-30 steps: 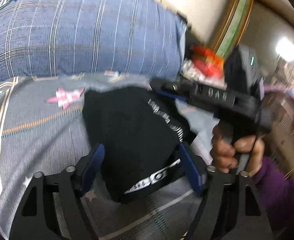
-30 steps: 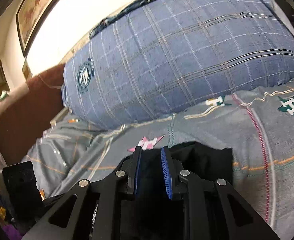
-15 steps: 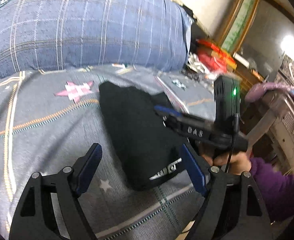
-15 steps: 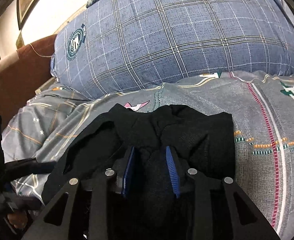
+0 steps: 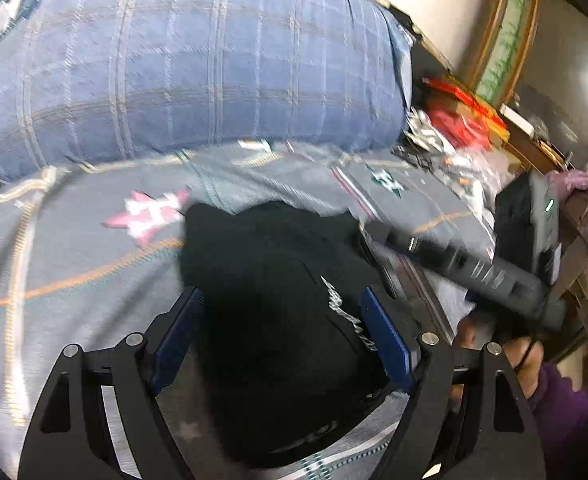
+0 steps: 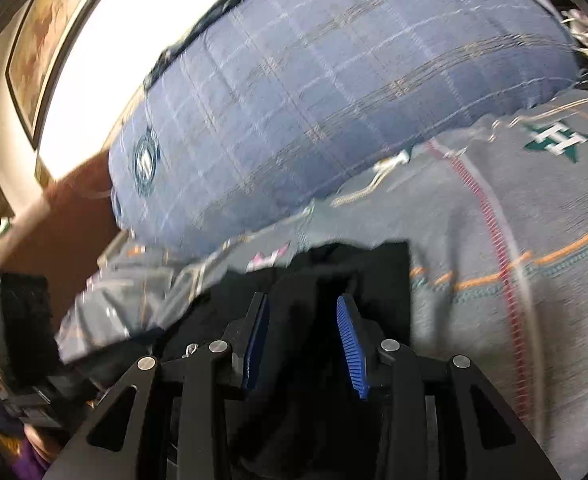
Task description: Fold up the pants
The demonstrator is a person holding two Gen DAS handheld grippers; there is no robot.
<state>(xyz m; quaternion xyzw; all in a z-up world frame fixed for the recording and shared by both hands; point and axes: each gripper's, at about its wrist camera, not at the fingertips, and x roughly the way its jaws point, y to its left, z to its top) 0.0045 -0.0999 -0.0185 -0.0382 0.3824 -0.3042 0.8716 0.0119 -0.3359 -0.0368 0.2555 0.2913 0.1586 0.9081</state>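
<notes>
The black pants [image 5: 269, 304] lie folded in a compact bundle on the grey patterned bedsheet [image 5: 73, 264], white lettering on the right side. My left gripper [image 5: 281, 336] is open, its blue pads spread wide on either side of the bundle, just above it. My right gripper [image 6: 302, 340] is open over the pants [image 6: 374, 280], its blue pads apart with black cloth between and below them. The right gripper's body [image 5: 470, 272] also shows in the left wrist view, held by a hand at the bundle's right edge.
A big blue plaid pillow [image 5: 181, 64] lies behind the pants across the bed. Red items and clutter [image 5: 462, 120] sit on a shelf at the back right. A brown headboard [image 6: 69, 232] stands at the left. The bed's edge is at the right.
My right gripper has opened wider and let go of the pants. The left gripper has come closer over the bundle. Both views are blurred by motion.
</notes>
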